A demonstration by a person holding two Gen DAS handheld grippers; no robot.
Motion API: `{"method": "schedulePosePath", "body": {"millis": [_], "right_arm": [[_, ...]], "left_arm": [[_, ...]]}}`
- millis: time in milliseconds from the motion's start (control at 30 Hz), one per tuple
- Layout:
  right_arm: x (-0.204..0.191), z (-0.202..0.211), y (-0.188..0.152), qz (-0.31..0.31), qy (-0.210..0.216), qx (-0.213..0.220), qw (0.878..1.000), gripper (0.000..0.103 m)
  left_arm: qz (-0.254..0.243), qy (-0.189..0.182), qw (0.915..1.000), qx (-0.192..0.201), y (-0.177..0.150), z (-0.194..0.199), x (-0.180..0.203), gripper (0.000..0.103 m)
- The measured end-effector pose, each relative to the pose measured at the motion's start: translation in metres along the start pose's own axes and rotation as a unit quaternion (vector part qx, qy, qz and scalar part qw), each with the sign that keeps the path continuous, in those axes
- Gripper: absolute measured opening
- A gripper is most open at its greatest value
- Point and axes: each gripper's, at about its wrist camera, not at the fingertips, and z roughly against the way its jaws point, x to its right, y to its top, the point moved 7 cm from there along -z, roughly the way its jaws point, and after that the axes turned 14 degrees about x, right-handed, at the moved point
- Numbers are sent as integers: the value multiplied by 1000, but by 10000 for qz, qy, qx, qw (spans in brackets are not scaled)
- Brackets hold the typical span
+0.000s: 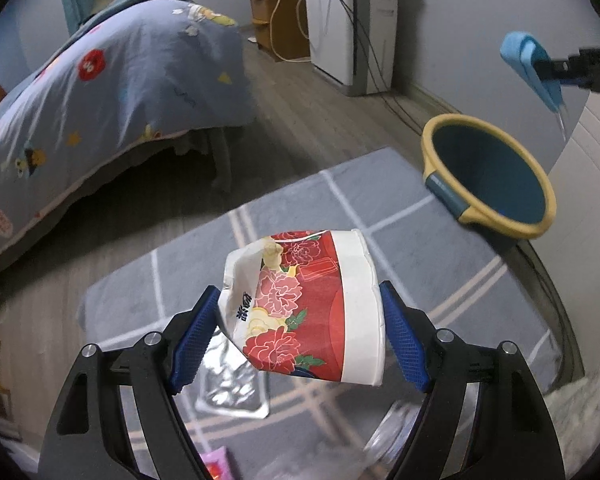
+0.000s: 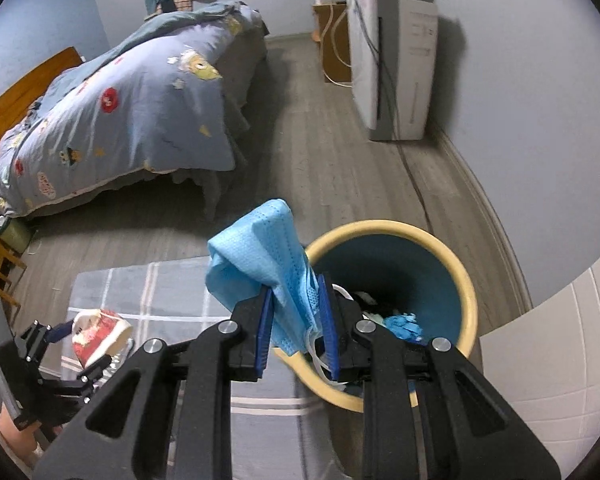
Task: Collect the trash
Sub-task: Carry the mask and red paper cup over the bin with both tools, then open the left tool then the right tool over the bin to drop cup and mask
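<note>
The left gripper (image 1: 300, 340) is wide apart and squeezes a crushed paper cup (image 1: 308, 308) with red flowers, holding it up over the grey rug (image 1: 364, 200). The right gripper (image 2: 296, 328) is almost closed and pinches a blue face mask (image 2: 260, 264) just left of the bin (image 2: 466, 280), near its rim. The bin is blue inside with a yellow rim, and some trash lies in it. A bed (image 2: 140, 112) stands far off on the left. A white machine (image 2: 396, 68) stands by the far wall.
</note>
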Motion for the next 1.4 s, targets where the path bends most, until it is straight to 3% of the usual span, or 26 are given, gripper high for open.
{"method": "schedulePosePath", "body": {"millis": [200,633,1100,1400], "right_arm": [[26,-3,-5,-156,-95,-72,9998,21],[64,0,-8,-465,-313,-62,9984,21],[94,-25,-29,-715,-559,-339,9953,22],[129,-45,-46,-1579,-622,-401,9847,22]], "left_arm": [[186,-269,9995,2,18,-22,39,79],[-415,-856,9954,140,60,-42,121,79],[-387,-1126,9927,169,76,-60,149,79],[-561,-1284,9899,204,92,-80,180,79]]}}
